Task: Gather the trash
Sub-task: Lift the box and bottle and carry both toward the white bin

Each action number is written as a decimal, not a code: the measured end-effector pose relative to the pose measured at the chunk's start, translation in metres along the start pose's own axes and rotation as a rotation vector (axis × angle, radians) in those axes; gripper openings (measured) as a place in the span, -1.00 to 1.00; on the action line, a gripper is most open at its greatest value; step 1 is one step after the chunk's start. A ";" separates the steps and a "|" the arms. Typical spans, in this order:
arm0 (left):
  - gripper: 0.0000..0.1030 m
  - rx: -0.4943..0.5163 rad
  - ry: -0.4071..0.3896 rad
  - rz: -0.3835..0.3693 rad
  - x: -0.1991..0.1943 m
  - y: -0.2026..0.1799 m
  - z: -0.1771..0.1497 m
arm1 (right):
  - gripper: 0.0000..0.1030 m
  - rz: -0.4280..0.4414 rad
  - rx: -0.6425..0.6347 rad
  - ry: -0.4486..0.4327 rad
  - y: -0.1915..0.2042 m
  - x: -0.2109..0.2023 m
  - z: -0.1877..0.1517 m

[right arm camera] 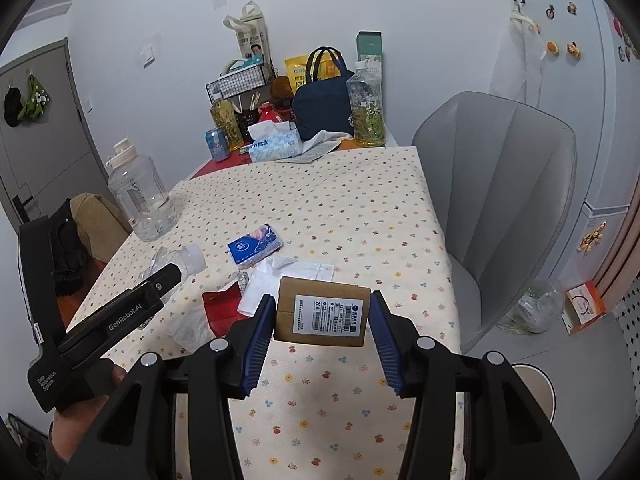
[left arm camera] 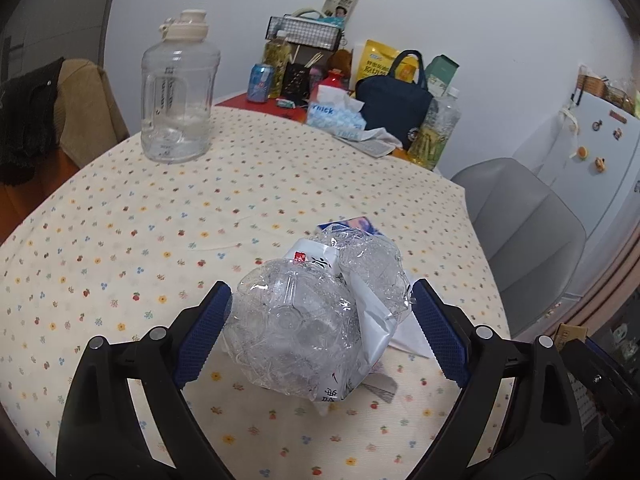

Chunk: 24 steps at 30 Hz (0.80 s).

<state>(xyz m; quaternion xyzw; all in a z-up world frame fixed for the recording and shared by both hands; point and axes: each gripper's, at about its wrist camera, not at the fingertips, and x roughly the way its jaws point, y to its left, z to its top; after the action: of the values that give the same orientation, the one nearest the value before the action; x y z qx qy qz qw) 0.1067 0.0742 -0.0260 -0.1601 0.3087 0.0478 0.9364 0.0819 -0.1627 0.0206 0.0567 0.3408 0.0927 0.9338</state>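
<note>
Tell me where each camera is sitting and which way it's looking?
Left wrist: rides on the left gripper, looking forward and down across the dotted tablecloth; its own two fingers grip a crushed plastic bottle.
Right wrist: rides on the right gripper, looking forward and down; its fingers hold a cardboard box, and the left gripper with the person's hand shows at lower left.
Shared: big clear jug, navy bag, grey chair, fridge.

A clear jug [left arm camera: 176, 92] stands far ahead-left of the jaws, a navy bag [left arm camera: 394, 108] far ahead, a grey chair [right arm camera: 496, 192] right.
</note>
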 end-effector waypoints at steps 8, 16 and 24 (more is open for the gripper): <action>0.75 0.056 -0.032 -0.028 -0.016 -0.031 0.001 | -0.08 -0.009 0.021 -0.032 -0.015 -0.016 0.003; 0.75 0.105 -0.028 -0.072 -0.018 -0.067 -0.004 | -0.08 -0.036 0.051 -0.051 -0.038 -0.029 0.002; 0.75 0.157 -0.015 -0.129 -0.016 -0.107 -0.012 | -0.08 -0.077 0.090 -0.066 -0.067 -0.039 0.000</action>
<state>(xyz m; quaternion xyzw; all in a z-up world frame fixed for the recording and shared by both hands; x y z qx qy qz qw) 0.1068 -0.0306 0.0030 -0.1054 0.2934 -0.0355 0.9495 0.0618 -0.2364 0.0342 0.0885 0.3158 0.0395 0.9439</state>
